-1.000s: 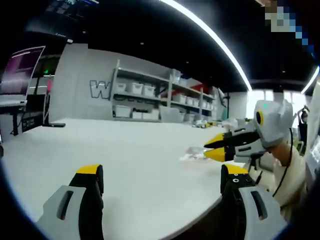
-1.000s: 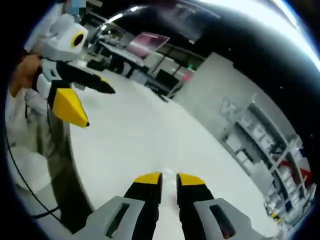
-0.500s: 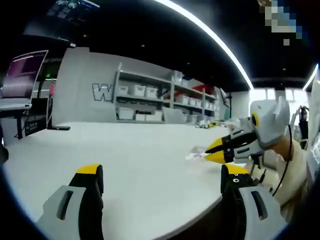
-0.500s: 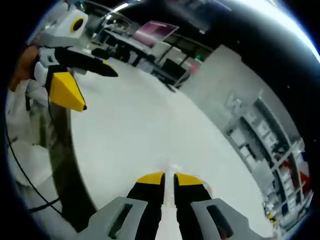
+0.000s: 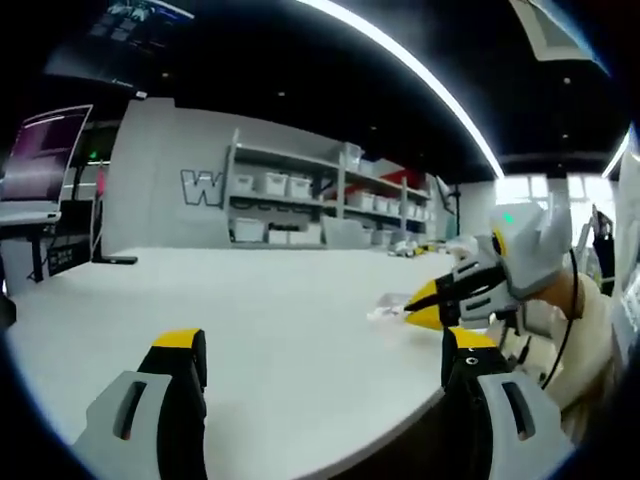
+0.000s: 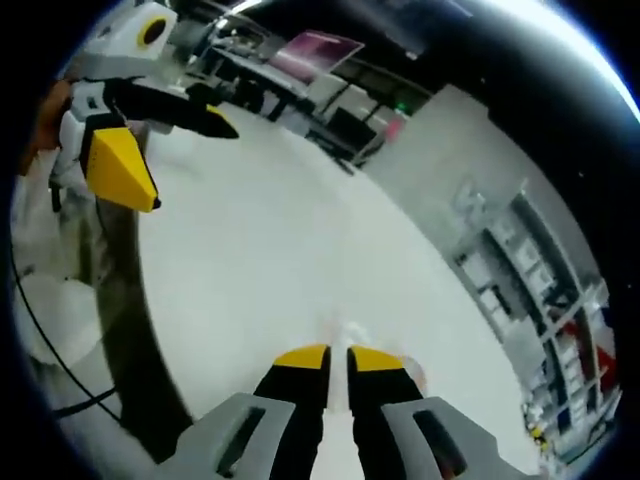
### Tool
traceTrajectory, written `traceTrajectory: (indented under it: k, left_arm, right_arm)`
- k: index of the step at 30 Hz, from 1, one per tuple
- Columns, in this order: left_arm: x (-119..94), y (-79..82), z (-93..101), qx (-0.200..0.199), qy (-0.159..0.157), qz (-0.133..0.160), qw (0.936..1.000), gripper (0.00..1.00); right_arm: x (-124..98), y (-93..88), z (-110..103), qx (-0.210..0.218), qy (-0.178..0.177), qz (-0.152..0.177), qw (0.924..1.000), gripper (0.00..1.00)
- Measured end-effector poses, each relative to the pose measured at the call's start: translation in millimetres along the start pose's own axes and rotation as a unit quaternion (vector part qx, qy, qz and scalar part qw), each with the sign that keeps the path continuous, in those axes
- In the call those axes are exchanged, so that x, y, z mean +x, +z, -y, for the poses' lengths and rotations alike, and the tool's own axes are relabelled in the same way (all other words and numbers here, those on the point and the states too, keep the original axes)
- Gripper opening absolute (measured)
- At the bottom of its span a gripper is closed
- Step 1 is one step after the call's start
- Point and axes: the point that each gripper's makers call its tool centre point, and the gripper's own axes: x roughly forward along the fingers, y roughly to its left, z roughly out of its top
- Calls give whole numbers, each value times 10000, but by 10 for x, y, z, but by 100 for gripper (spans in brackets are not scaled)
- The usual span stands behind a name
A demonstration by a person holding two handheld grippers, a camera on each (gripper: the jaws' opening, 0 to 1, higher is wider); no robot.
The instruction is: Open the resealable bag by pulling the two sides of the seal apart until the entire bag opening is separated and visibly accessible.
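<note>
Resealable bag (image 5: 392, 306) small, blurred; seal unreadable, partly hidden behind right gripper (image 5: 428, 304).

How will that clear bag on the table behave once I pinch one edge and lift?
The bag looks like thin clear film lying nearly flat on the white table, so it is probably light and floppy and will likely drape. The right gripper, jaws nearly closed at its edge, may slip on smooth film. The left gripper is open.
</note>
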Motion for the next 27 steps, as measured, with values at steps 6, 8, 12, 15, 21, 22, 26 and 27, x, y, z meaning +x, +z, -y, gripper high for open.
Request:
traceTrajectory:
  k: [6,8,12,15,21,22,26,27]
  left_arm:
    - [-25,-5,-65,-62,67,40,10000,97]
    - [-26,-13,-73,-84,74,36,9999,97]
    - [-31,-19,-77,-111,71,44,9999,97]
    - [-33,-23,-73,-118,66,46,9999,97]
    - [-42,-9,-78,-169,82,95,9998,97]
    - [-45,-10,-77,-166,79,91,9998,97]
    - [-56,-1,-81,-167,92,105,9998,97]
    - [-57,0,-80,-169,92,109,9998,97]
  right_arm:
    - [17,12,-11,-26,2,-29,10000,4]
    - [28,21,-22,-63,12,-40,10000,3]
    - [41,19,-9,-84,-13,-62,9999,3]
    - [25,35,6,-84,-37,-31,10000,3]
    - [25,-27,17,-79,-35,-148,9999,4]
    - [20,-34,11,-75,-24,-158,9998,4]
    - [-27,5,-15,-136,-21,-101,9999,5]
    - [-25,14,-14,-137,-18,-86,9999,5]
